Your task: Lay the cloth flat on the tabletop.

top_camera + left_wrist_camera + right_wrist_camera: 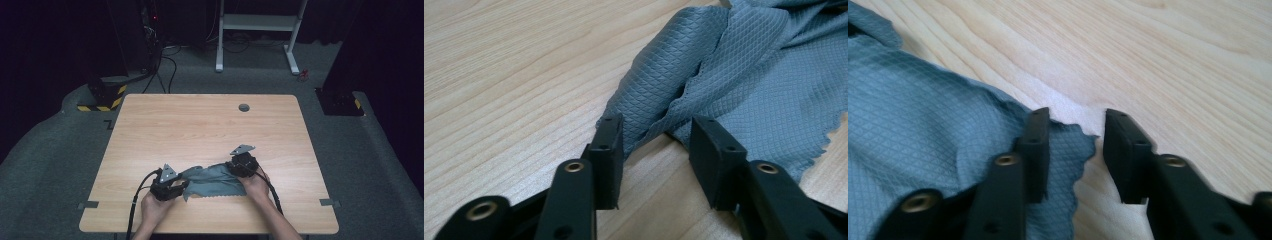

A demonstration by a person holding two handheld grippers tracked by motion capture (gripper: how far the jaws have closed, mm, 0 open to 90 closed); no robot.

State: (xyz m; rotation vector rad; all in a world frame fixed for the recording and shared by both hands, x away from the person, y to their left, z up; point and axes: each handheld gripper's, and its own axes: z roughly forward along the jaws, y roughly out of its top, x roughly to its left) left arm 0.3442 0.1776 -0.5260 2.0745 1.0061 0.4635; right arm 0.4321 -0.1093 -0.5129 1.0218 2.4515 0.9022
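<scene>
Lying between both grippers: cloth

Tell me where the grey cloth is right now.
In the high view the grey cloth lies crumpled on the table's near edge, between the left tongs and right tongs.

Table evenly lit, surroundings dark; right gripper view perhaps slightly blurred.

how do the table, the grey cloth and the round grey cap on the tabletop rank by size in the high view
1. table, by far the largest.
2. grey cloth, crumpled between the two grippers.
3. round grey cap, the smallest, though it sits farther from the camera.
</scene>
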